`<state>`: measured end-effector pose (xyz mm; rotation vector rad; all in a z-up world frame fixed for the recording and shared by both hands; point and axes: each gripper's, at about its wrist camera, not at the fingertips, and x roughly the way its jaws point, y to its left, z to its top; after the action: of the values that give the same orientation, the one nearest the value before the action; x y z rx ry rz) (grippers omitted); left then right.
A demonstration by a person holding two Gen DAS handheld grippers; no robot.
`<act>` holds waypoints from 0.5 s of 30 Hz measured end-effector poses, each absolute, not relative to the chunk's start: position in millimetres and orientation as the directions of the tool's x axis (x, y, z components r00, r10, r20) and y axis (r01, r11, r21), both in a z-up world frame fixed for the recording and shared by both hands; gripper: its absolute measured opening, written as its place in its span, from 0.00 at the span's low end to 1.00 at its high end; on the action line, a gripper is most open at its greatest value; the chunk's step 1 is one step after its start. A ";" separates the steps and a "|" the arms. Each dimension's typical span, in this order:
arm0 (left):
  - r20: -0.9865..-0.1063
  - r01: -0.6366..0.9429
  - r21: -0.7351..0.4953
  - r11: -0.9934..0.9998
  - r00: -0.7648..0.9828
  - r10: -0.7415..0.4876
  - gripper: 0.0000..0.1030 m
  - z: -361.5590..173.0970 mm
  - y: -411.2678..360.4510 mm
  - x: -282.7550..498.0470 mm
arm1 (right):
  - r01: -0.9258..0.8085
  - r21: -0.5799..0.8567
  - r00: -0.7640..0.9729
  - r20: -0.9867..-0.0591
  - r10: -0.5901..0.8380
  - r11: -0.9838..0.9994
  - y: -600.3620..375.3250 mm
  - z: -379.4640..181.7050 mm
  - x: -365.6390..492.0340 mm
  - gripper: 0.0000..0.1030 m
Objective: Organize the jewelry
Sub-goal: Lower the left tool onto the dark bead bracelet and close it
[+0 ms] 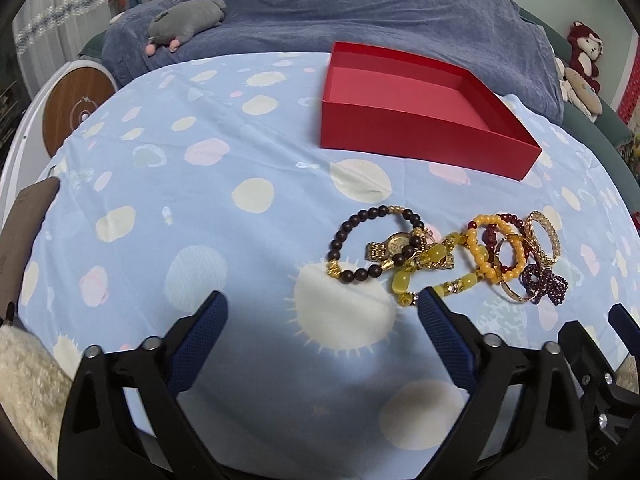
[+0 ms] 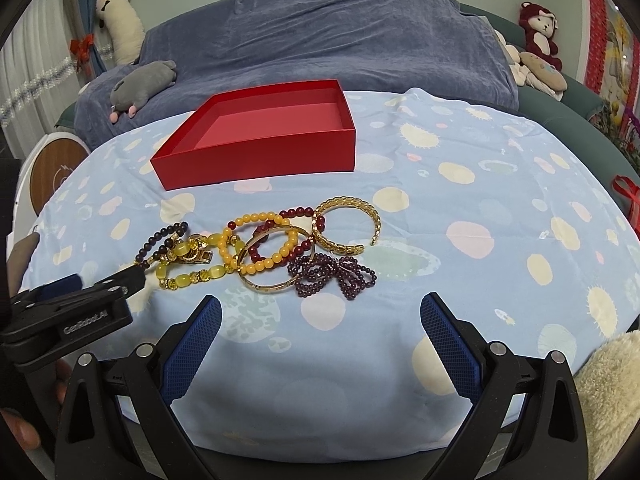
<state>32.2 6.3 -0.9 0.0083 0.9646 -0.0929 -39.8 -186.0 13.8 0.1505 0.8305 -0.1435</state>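
A pile of jewelry lies on the blue spotted cloth: a dark bead bracelet [image 1: 362, 246], a gold watch [image 1: 394, 246], a yellow stone bracelet [image 1: 436, 276], an orange bead bracelet [image 2: 262, 240], a gold cuff [image 2: 346, 226] and purple beads [image 2: 332, 274]. An empty red box [image 1: 420, 110] stands behind the pile; it also shows in the right wrist view [image 2: 260, 140]. My left gripper [image 1: 322, 312] is open and empty just in front of the pile. My right gripper [image 2: 320, 316] is open and empty, in front of the purple beads.
The round table [image 2: 500, 200] wears the blue spotted cloth. A sofa under a blue blanket [image 2: 320, 36] stands behind it with a grey plush toy [image 2: 142, 82] and a red monkey plush [image 2: 540, 32]. A round wooden-topped stool [image 1: 76, 104] is at the left.
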 end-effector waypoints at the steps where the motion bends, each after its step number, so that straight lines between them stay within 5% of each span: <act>1: -0.827 0.095 -0.037 0.995 0.555 -0.084 0.75 -3.1 4.4 35.8 | 0.188 0.083 0.667 -0.742 -0.065 0.979 -187.2 13.9 -39.5 0.93; 15: -0.843 0.132 -0.065 0.989 0.524 -0.125 0.57 -13.2 3.0 61.0 | 0.194 0.137 0.653 -0.757 -0.024 0.971 -194.0 9.6 -35.4 0.93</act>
<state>61.0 3.0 -13.2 0.0072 1.0079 -0.1540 -35.4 -194.0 9.6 0.2134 0.8522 -0.1249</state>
